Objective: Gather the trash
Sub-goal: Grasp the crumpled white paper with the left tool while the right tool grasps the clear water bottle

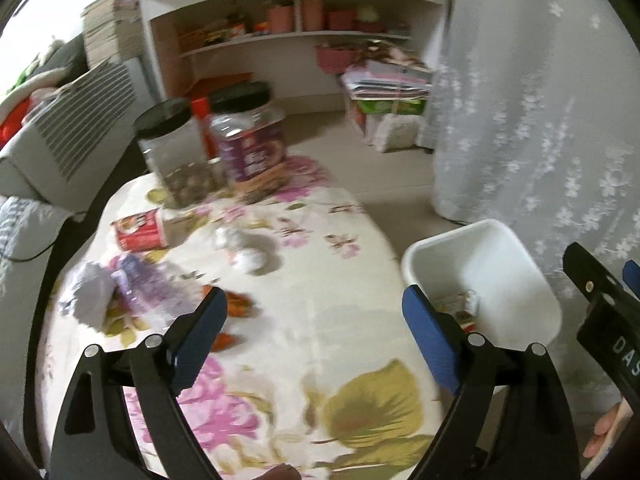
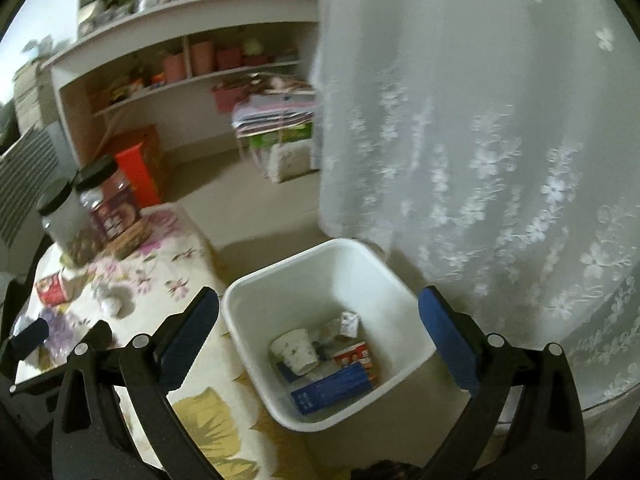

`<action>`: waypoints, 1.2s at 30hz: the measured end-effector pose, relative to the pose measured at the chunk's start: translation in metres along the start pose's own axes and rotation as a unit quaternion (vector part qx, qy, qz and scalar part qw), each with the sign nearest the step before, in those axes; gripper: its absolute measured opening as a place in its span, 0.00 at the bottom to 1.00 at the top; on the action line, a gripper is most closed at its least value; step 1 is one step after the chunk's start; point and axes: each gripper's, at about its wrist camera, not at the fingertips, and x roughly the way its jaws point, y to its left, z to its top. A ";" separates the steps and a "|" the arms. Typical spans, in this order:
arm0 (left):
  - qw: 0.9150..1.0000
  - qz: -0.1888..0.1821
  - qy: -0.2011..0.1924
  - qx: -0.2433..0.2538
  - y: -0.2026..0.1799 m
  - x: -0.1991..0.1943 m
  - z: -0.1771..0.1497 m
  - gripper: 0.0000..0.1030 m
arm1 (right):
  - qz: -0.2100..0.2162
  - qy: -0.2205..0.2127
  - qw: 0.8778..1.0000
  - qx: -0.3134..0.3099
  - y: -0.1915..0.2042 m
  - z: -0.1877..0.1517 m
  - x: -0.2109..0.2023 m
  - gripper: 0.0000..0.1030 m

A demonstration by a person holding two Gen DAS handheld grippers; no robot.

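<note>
Trash lies on the floral table (image 1: pixel 320 328): a red wrapper (image 1: pixel 140 229), white crumpled paper balls (image 1: pixel 244 248), a purple wrapper with white paper (image 1: pixel 116 284) and orange scraps (image 1: pixel 236 308). My left gripper (image 1: pixel 316 320) is open and empty above the table, right of the scraps. A white bin (image 2: pixel 320 264) stands beside the table's right edge and holds a paper cup (image 2: pixel 296 350), a blue box (image 2: pixel 332 388) and small wrappers. My right gripper (image 2: pixel 320 320) is open and empty above the bin. The bin also shows in the left wrist view (image 1: pixel 500 248).
Two black-lidded jars (image 1: pixel 212 140) stand at the table's far end. A white lace curtain (image 2: pixel 480 140) hangs right of the bin. Shelves (image 1: pixel 288 32) and stacked boxes (image 1: pixel 388 92) stand across the floor. A white slatted appliance (image 1: pixel 68 136) stands left.
</note>
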 end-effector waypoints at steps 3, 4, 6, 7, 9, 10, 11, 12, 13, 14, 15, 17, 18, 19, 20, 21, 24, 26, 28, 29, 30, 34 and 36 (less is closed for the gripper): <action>1.000 0.019 0.012 -0.014 0.023 0.009 -0.003 0.84 | 0.005 0.006 1.000 -0.021 0.022 -0.004 0.003 0.93; 0.999 0.026 0.017 -0.019 0.031 0.012 -0.003 0.84 | 0.008 0.010 0.999 -0.029 0.031 -0.005 0.005 0.93; 0.999 0.035 0.024 -0.029 0.045 0.015 -0.005 0.84 | 0.014 0.016 0.999 -0.037 0.041 -0.007 0.009 0.93; 0.998 0.038 0.027 -0.033 0.051 0.017 -0.005 0.84 | 0.019 0.022 0.999 -0.042 0.049 -0.008 0.011 0.93; 0.998 0.045 0.036 -0.039 0.064 0.021 -0.006 0.84 | 0.027 0.031 0.998 -0.047 0.061 -0.010 0.014 0.93; 0.997 0.048 0.039 -0.040 0.069 0.022 -0.006 0.84 | 0.031 0.035 0.998 -0.050 0.066 -0.011 0.016 0.93; 0.997 0.051 0.043 -0.042 0.075 0.024 -0.006 0.84 | 0.036 0.041 0.997 -0.052 0.072 -0.012 0.018 0.93; 0.996 0.055 0.047 -0.044 0.081 0.025 -0.007 0.84 | 0.041 0.046 0.997 -0.054 0.077 -0.013 0.019 0.93; 0.996 0.061 0.052 -0.046 0.089 0.027 -0.007 0.84 | 0.047 0.052 0.996 -0.057 0.081 -0.014 0.021 0.93; 0.995 0.064 0.055 -0.046 0.094 0.029 -0.007 0.84 | 0.051 0.056 0.995 -0.061 0.085 -0.015 0.022 0.93; 0.995 0.072 0.060 -0.045 0.102 0.031 -0.008 0.84 | 0.057 0.061 0.994 -0.066 0.091 -0.016 0.024 0.93; 0.993 0.084 0.065 -0.045 0.115 0.033 -0.008 0.84 | 0.065 0.069 0.993 -0.074 0.102 -0.018 0.026 0.93; 0.992 0.092 0.068 -0.045 0.123 0.034 -0.007 0.84 | 0.068 0.071 0.992 -0.078 0.106 -0.019 0.027 0.93; 0.992 0.098 0.073 -0.045 0.131 0.036 -0.006 0.84 | 0.073 0.074 0.991 -0.084 0.113 -0.020 0.028 0.93; 0.990 0.104 0.081 -0.044 0.142 0.039 -0.005 0.84 | 0.077 0.076 0.990 -0.089 0.118 -0.021 0.028 0.93; 0.990 0.108 0.085 -0.044 0.150 0.040 -0.005 0.84 | 0.082 0.078 0.989 -0.093 0.124 -0.022 0.029 0.93; 0.985 0.133 0.102 -0.041 0.180 0.049 -0.004 0.84 | 0.106 0.084 0.985 -0.103 0.141 -0.024 0.031 0.93; 0.981 0.149 0.116 -0.051 0.204 0.058 -0.004 0.84 | 0.119 0.085 0.982 -0.115 0.152 -0.027 0.031 0.93; 0.978 0.158 0.125 -0.059 0.223 0.066 -0.004 0.84 | 0.133 0.082 0.978 -0.139 0.169 -0.030 0.029 0.93; 0.976 0.164 0.134 -0.058 0.233 0.072 -0.005 0.84 | 0.143 0.080 0.974 -0.155 0.179 -0.032 0.028 0.93; 0.973 0.170 0.148 -0.052 0.243 0.080 -0.007 0.84 | 0.152 0.078 0.970 -0.171 0.189 -0.035 0.027 0.93; 0.966 0.194 0.172 -0.019 0.269 0.106 -0.016 0.84 | 0.187 0.072 0.950 -0.240 0.231 -0.042 0.024 0.93; 0.966 0.181 0.182 -0.017 0.281 0.118 -0.020 0.84 | 0.206 0.072 0.938 -0.269 0.250 -0.046 0.023 0.93</action>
